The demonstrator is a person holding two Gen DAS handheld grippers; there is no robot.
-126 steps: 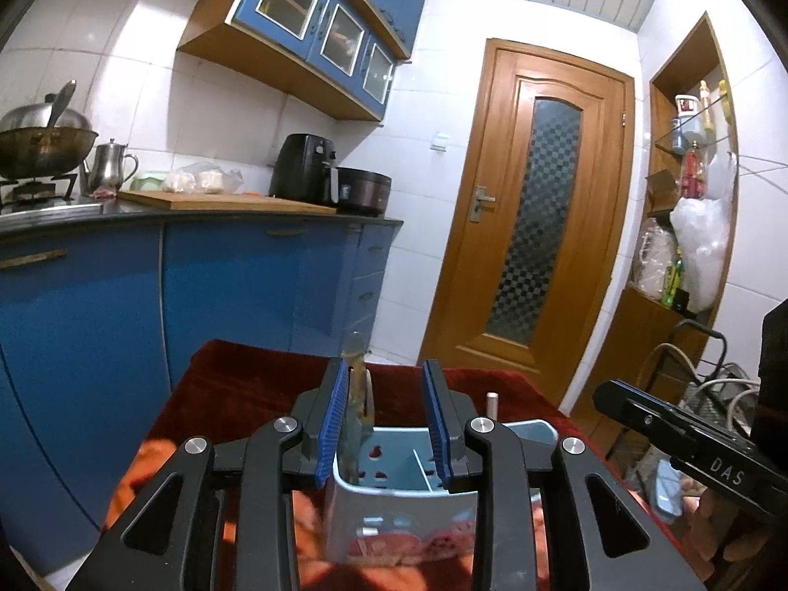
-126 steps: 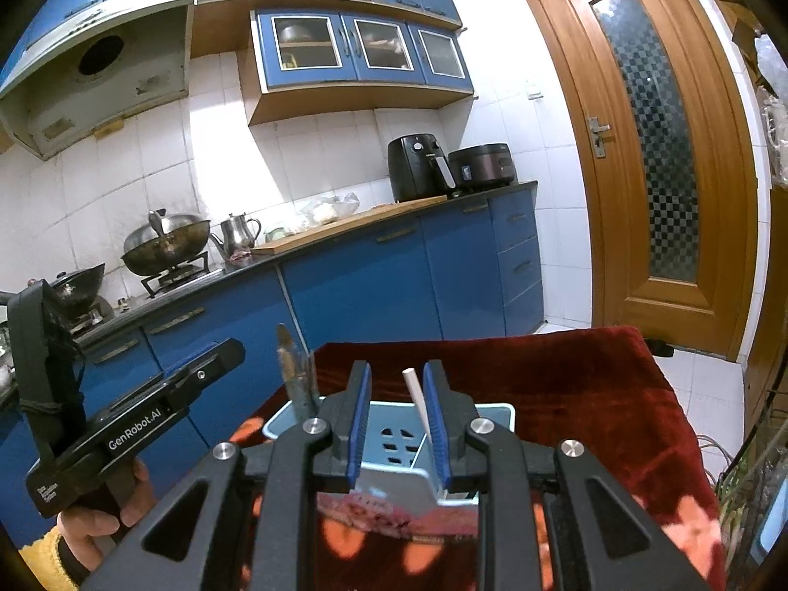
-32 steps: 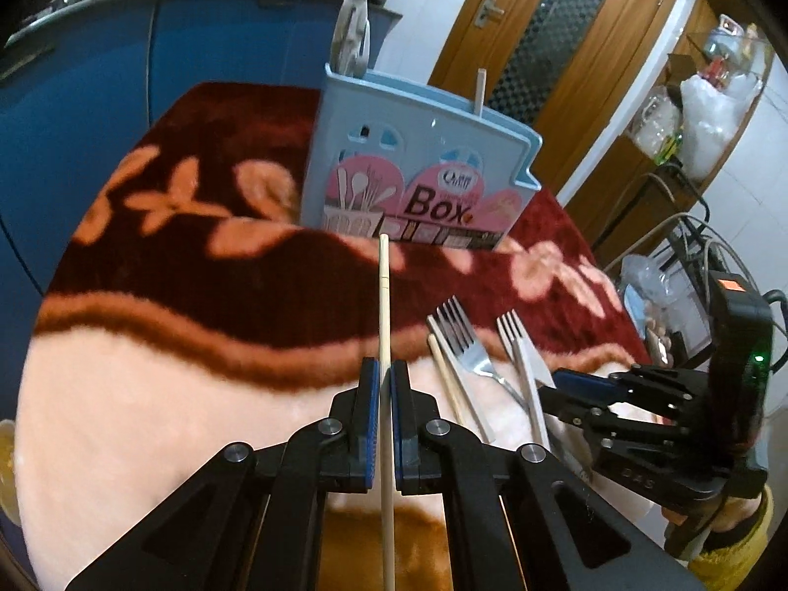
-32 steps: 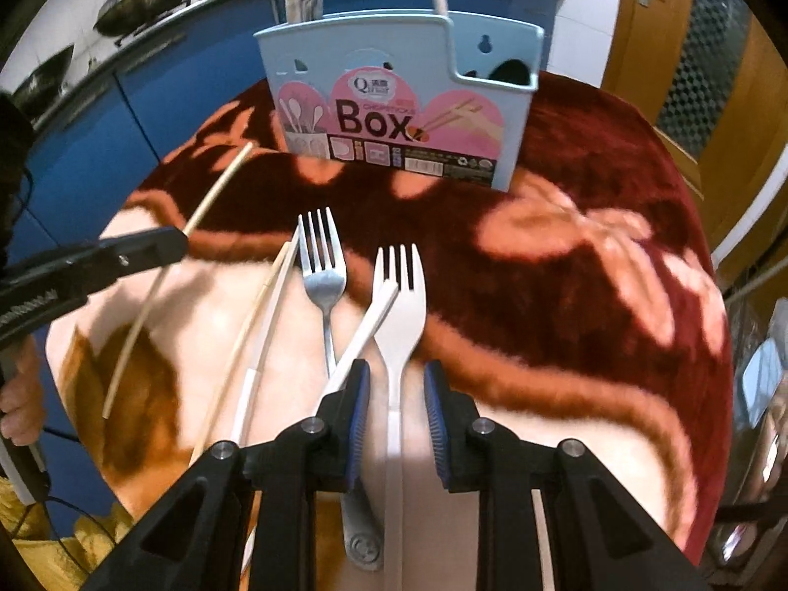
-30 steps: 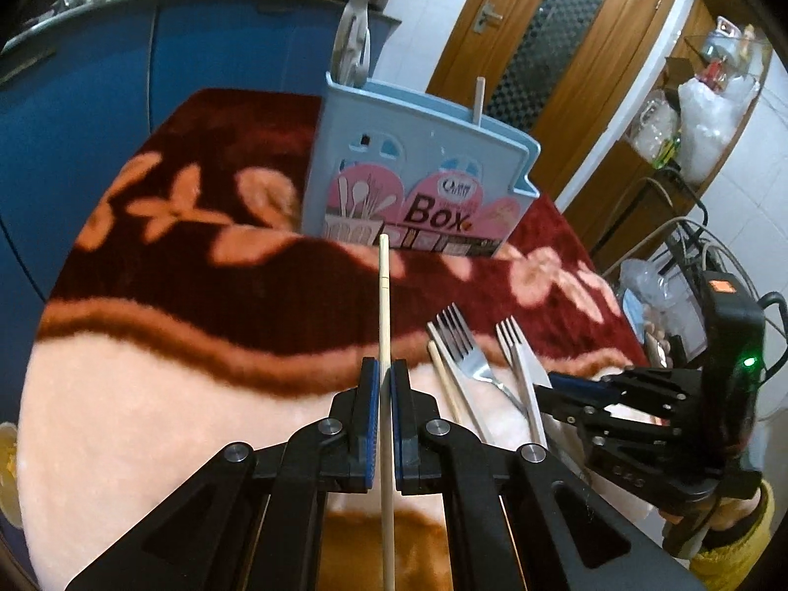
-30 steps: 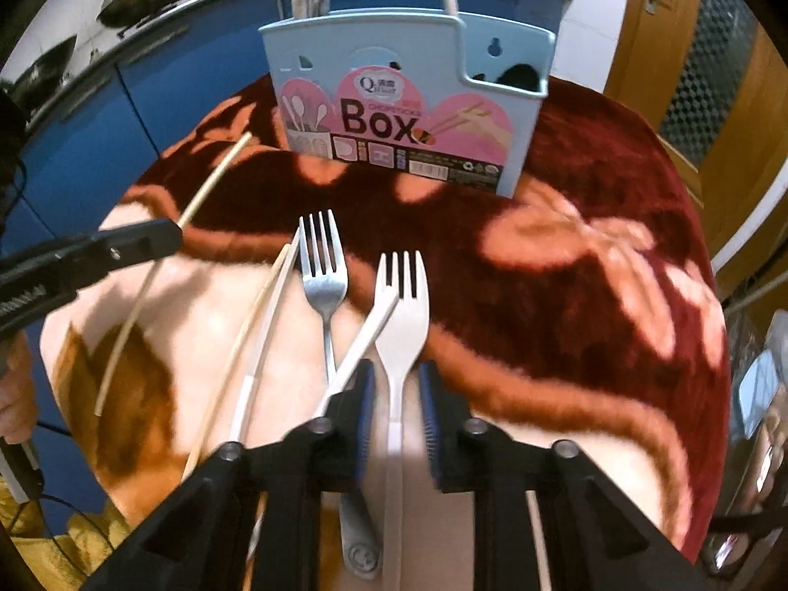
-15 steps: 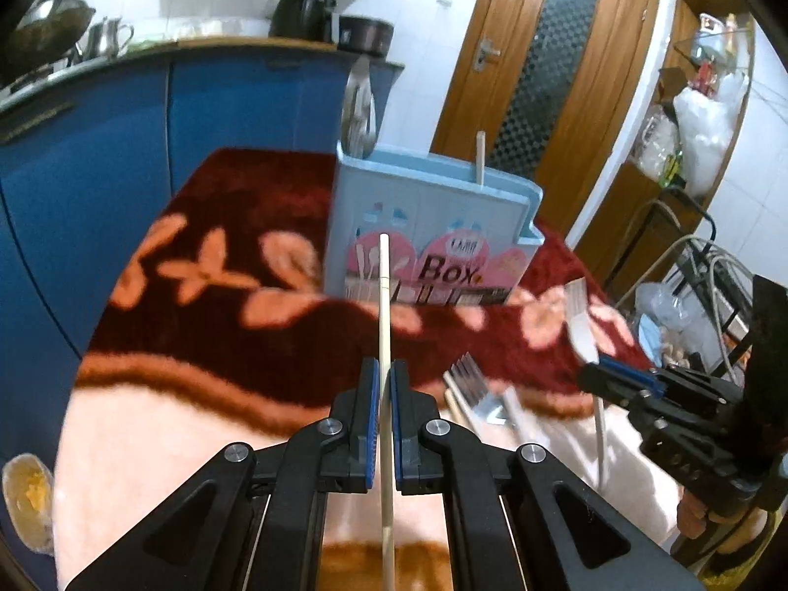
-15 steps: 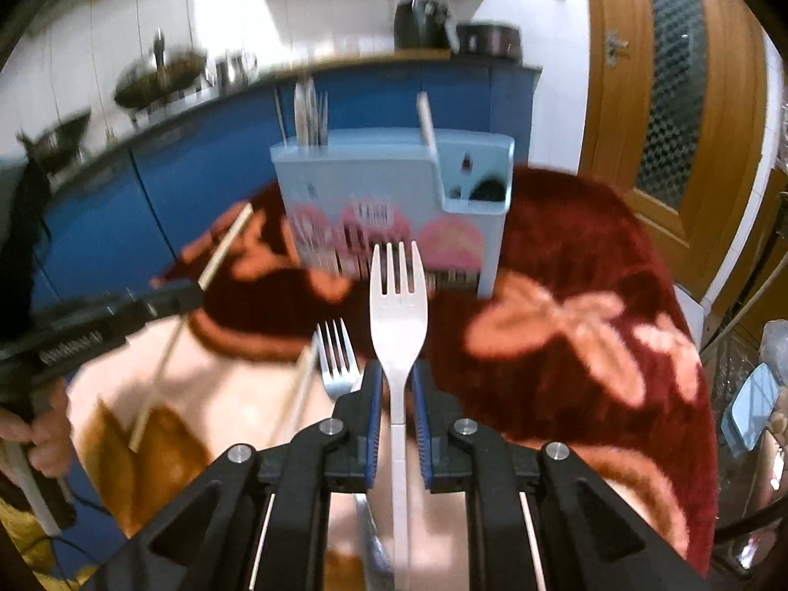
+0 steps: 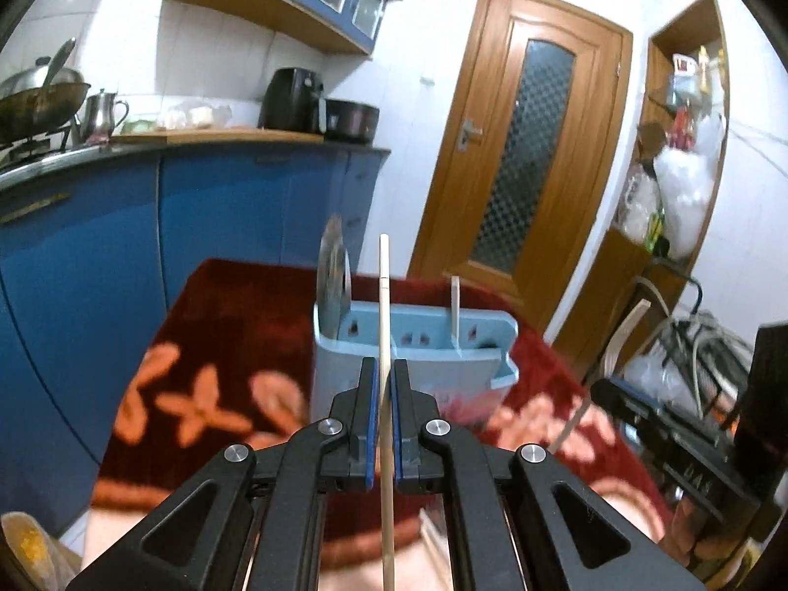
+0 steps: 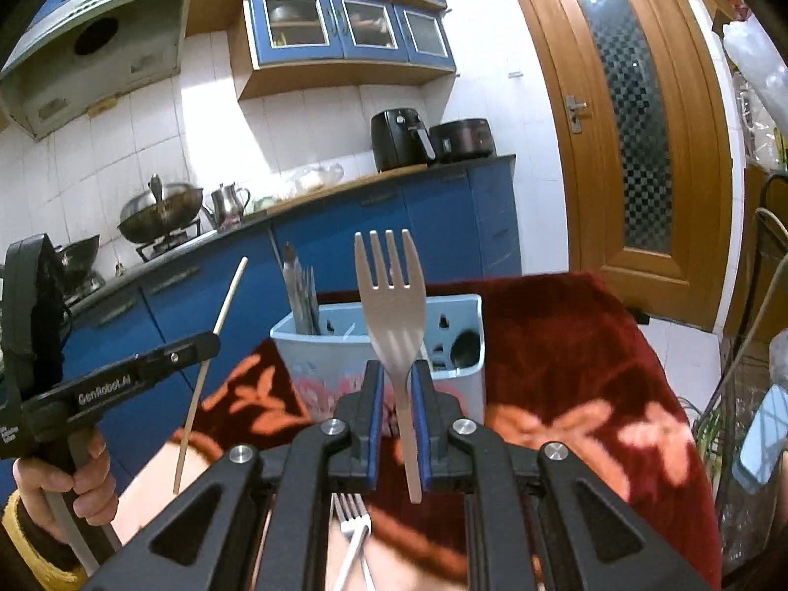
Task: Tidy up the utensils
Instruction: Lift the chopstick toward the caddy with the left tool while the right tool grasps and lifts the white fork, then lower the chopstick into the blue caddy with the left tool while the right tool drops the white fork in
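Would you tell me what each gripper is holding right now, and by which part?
The left gripper pinches a chopstick around mid-length. The right gripper clamps the white fork by its handle, just below the head, tines up.

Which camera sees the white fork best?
The right wrist view. The white fork stands upright in the middle of the picture, its tines and handle clear, pinched in the right claw. In the left wrist view I cannot make the fork out; only the right claw's dark body shows at the edge.
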